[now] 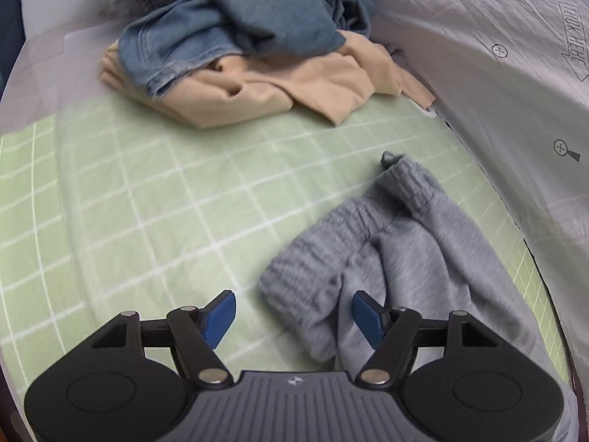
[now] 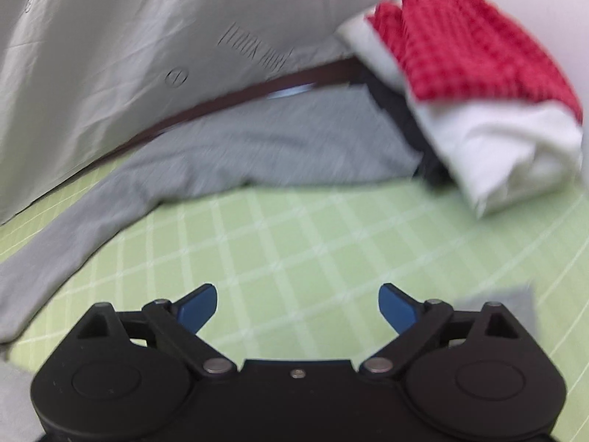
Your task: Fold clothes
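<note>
A grey knit garment (image 1: 397,258) with ribbed cuffs lies bunched on the green checked sheet (image 1: 154,199). My left gripper (image 1: 292,313) hangs open just above its near ribbed edge, nothing between the fingers. In the right wrist view the same grey garment (image 2: 228,147) stretches flat across the sheet (image 2: 294,243), a sleeve running to the lower left. My right gripper (image 2: 298,305) is open over bare sheet, short of the grey cloth. A small grey patch (image 2: 515,305) shows by its right finger.
A heap of blue denim (image 1: 228,25) on a beige garment (image 1: 279,88) lies at the far end. A grey printed cover (image 1: 497,73) rises along the right side. A folded stack, red checked (image 2: 471,48) over white (image 2: 508,151), sits at the right.
</note>
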{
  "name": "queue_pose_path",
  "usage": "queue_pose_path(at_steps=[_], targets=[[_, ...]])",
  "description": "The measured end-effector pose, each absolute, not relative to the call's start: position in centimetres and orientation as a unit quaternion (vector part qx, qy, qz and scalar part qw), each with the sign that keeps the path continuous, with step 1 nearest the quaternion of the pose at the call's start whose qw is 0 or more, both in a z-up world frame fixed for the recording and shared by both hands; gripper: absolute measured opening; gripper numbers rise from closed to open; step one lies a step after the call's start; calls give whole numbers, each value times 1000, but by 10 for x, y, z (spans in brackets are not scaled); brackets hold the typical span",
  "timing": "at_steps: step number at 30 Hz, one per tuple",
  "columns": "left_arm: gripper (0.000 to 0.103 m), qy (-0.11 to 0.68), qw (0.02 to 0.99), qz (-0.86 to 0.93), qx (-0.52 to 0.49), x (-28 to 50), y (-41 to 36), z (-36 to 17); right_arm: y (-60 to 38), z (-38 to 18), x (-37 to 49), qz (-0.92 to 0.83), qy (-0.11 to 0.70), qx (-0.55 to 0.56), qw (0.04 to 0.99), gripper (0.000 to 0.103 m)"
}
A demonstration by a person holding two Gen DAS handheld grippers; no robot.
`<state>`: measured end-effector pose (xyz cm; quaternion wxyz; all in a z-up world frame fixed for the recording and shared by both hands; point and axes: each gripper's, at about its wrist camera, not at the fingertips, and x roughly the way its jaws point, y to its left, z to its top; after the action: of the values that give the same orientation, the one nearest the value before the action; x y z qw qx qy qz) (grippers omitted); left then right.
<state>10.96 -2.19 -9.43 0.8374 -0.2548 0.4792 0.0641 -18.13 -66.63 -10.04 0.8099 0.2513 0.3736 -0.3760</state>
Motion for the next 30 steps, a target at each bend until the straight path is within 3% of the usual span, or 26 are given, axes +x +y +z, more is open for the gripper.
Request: queue_pose_path(at_steps=[7, 11, 12, 13, 14, 15, 16, 26, 30], targets=[[72, 478, 813, 15, -331, 104, -20, -112, -621, -78, -182, -362, 378, 211, 826, 96], [70, 474, 819, -17, -324, 116, -24, -116, -597, -61, -197, -371, 362, 224, 825, 97], [62, 470, 824, -25, -315, 118, -25, -116, -589, -59, -201, -374, 363, 223, 824, 97], [43, 464, 830, -36, -306, 120, -24, -116, -582, -58, -205, -377, 364, 222, 822, 97], [32, 460, 835, -49, -298, 122, -22, -115, -573, -57, -208, -381, 368, 222, 818, 97], [7, 457, 838, -62, -291, 124, -19, -114, -565, -57, -212, -385, 372, 221, 815, 97], [5, 454, 840, -73, -287, 124, -14, -112, -558, -57, -216, -389, 373, 223, 812, 97], [0, 377, 894, -18, -242, 94, 103, -56, -483, -70, -214, -388, 390, 259, 794, 97], [2, 391, 895, 30, -213, 90, 143, -53, -455, -74, -207, -369, 393, 269, 798, 97]])
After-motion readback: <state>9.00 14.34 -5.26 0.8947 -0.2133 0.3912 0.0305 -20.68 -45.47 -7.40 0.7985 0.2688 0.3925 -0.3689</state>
